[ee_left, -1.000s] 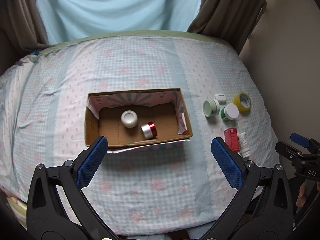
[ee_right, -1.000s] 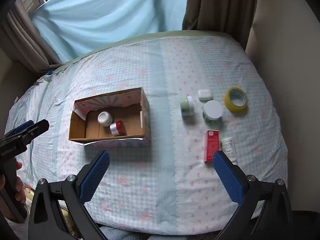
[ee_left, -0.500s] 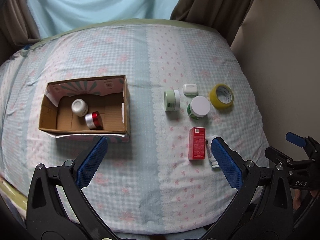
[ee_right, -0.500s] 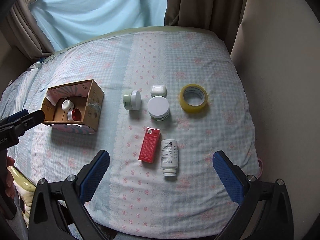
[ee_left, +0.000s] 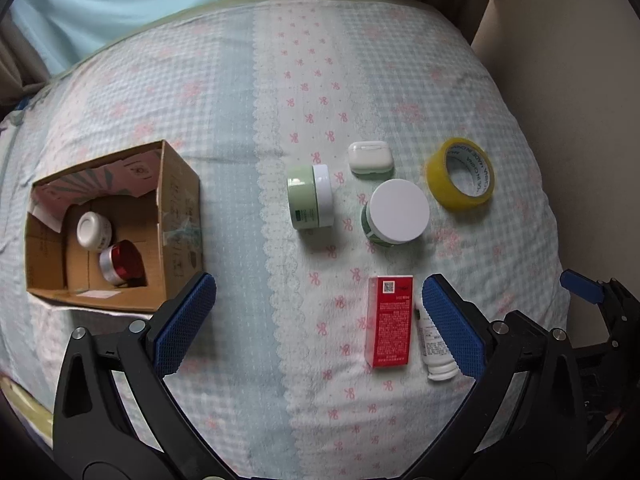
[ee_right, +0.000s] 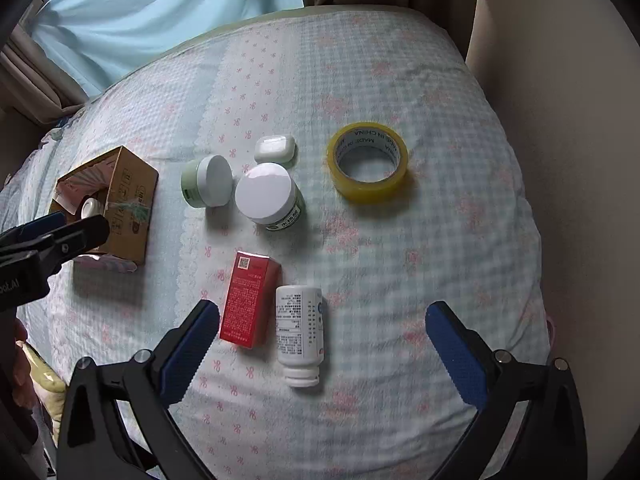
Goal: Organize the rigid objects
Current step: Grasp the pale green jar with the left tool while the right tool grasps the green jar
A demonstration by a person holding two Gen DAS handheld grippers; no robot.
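Cardboard box (ee_left: 108, 232) at nine o'clock holds two jars; six items lie loose. Right gripper (ee_right: 322, 344) — wide, empty — should next close on the white bottle (ee_right: 299, 332); left gripper (ee_left: 320, 320) is wide too.

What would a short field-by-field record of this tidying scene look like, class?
surface: bedspread
box: cardboard box, open top
in box: white jar; red-lidded jar
outside box: tape roll, earbud case, green jar, white-lidded jar, red carton, pill bottle
left gripper: open, empty
right gripper: open, above pill bottle
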